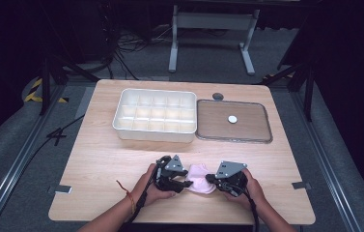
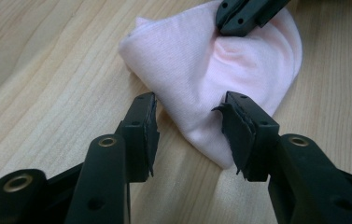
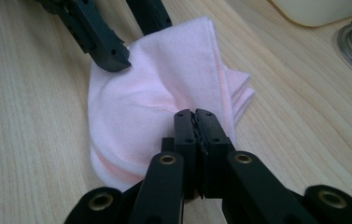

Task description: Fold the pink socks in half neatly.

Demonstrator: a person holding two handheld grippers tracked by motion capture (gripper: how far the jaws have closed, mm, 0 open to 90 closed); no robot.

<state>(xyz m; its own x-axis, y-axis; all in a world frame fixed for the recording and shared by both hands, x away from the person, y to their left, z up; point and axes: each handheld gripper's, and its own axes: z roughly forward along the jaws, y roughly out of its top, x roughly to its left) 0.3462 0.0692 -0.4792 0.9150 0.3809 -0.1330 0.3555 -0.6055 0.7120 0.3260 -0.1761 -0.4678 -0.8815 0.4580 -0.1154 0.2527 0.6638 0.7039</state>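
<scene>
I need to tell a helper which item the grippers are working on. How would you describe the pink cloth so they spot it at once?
Start at the wooden table, near its front edge. Between the left gripper and right gripper lies the folded pink cloth. It is the one soft, pink thing; the white divided tray and clear lid are rigid.

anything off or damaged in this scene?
The pad on the left gripper's right-hand jaw looks frayed, its edge ragged, in that gripper's own view. Otherwise nothing odd: the right gripper pinches the folded pink cloth, and the tray and lid sit square.
</scene>
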